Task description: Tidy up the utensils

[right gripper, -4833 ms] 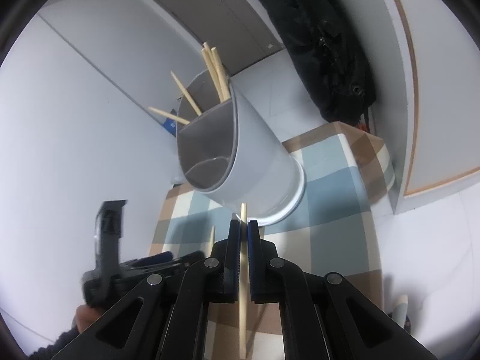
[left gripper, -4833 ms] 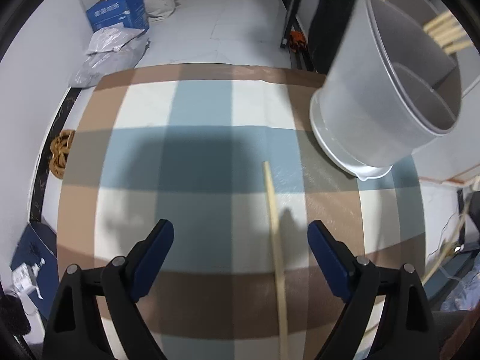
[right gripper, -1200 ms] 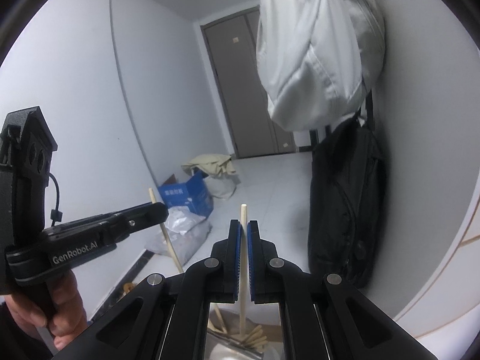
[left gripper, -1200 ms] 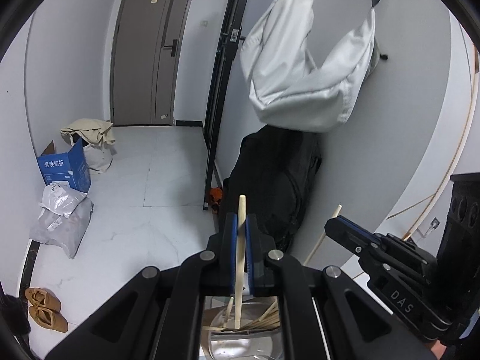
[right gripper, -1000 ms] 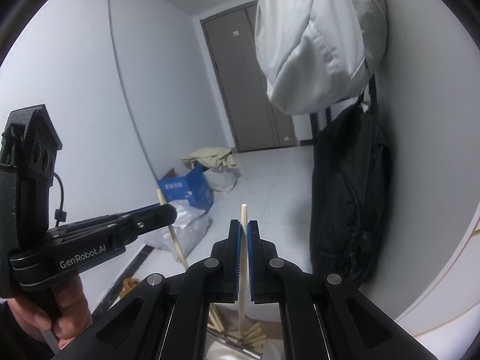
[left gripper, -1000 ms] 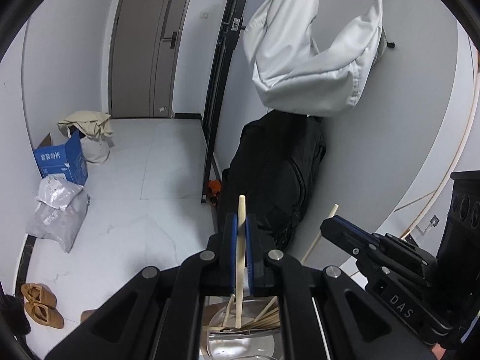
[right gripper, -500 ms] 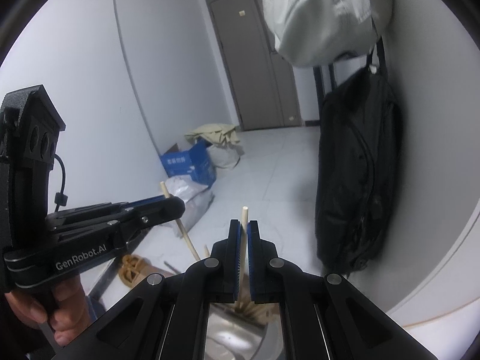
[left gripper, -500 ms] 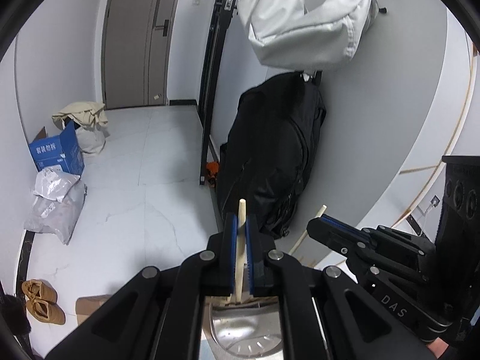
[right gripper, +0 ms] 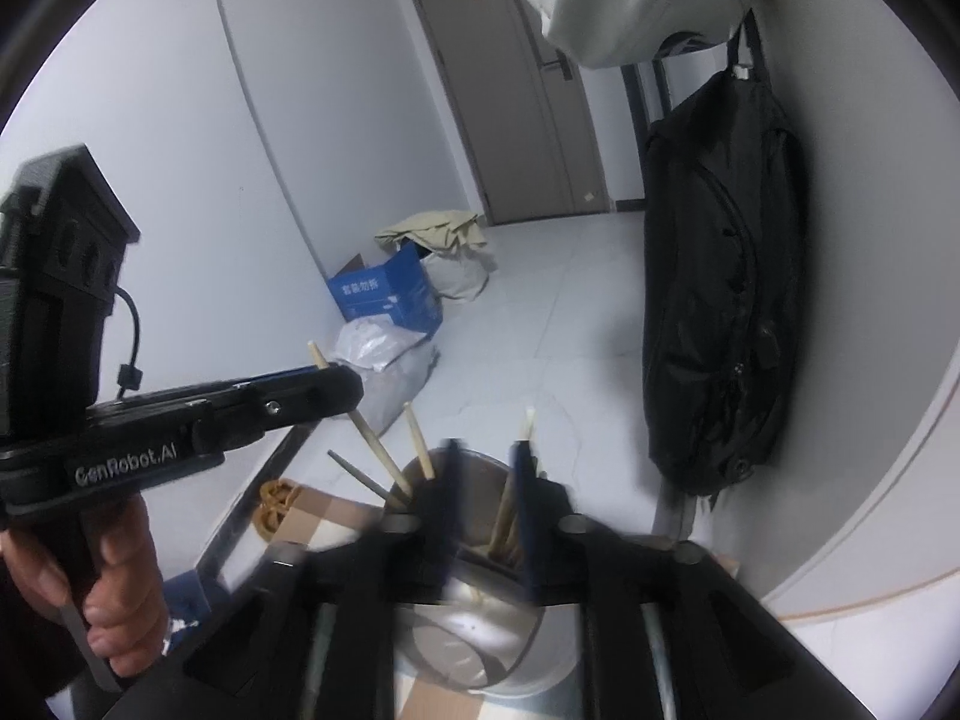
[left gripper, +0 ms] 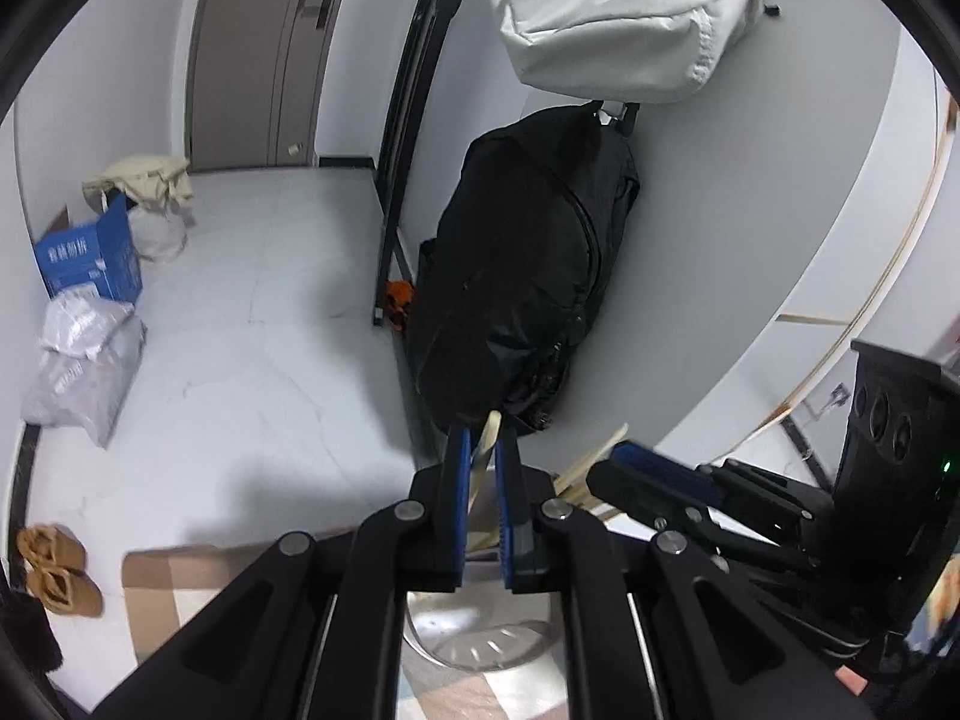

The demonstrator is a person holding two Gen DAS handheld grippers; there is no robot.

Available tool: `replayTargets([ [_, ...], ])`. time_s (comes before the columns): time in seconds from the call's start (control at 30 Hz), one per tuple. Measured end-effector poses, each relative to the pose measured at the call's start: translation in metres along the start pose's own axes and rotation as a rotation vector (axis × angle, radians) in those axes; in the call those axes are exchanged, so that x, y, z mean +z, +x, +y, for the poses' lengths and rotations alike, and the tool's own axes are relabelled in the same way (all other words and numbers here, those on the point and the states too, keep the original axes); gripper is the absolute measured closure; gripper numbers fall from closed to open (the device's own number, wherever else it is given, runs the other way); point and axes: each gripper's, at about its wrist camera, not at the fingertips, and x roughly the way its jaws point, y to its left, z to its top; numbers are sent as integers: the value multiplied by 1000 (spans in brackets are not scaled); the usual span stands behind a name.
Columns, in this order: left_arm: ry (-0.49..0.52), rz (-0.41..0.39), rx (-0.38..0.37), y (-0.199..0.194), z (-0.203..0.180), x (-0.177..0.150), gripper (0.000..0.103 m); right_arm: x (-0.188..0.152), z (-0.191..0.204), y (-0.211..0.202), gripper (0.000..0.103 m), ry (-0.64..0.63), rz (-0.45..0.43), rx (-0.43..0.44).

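In the left wrist view my left gripper (left gripper: 483,498) is shut on a pale wooden chopstick (left gripper: 487,444), which leans to the right between the blue pads. Below it sits the grey utensil holder (left gripper: 480,630). In the right wrist view my right gripper (right gripper: 486,480) is blurred and its jaws are opening. Its chopstick (right gripper: 521,456) stands loose against the right finger, its lower end inside the holder (right gripper: 480,624). The left gripper (right gripper: 342,387) shows at the left with its chopstick (right gripper: 372,444) slanting down into the holder. The right gripper (left gripper: 618,462) is also in the left wrist view.
Several chopsticks (right gripper: 417,438) stand in the holder. A black bag (left gripper: 522,276) and a white bag (left gripper: 618,18) hang on the wall behind. A blue box (left gripper: 90,258), grey sacks and shoes (left gripper: 54,570) lie on the floor. A hand (right gripper: 108,600) grips the left tool.
The right jaws have parted and their chopstick now leans loose into the holder. Both grippers have tipped further down over the holder. The left chopstick has tilted.
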Motion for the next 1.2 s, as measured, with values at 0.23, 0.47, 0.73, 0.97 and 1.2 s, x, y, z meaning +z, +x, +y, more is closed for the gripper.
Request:
replayTargets([
  [0.23, 5, -18, 16, -19, -8, -2, 72, -6, 1, -33, 52, 28, -43, -21],
  [0.47, -27, -84, 67, -51, -16, -14, 44, -12, 21, -76, 29, 4, -103, -47],
  [0.73, -22, -148, 143, -85, -33, -29, 32, -23, 63, -128, 15, -67, -193, -44],
  [0.97, -14, -220, 226, -117, -52, -51, 18, -44, 88, -165, 2, -104, -271, -46],
  [1.2, -34, -274, 270, -132, -66, -83, 3, -69, 96, -188, 1, -113, -318, -52],
])
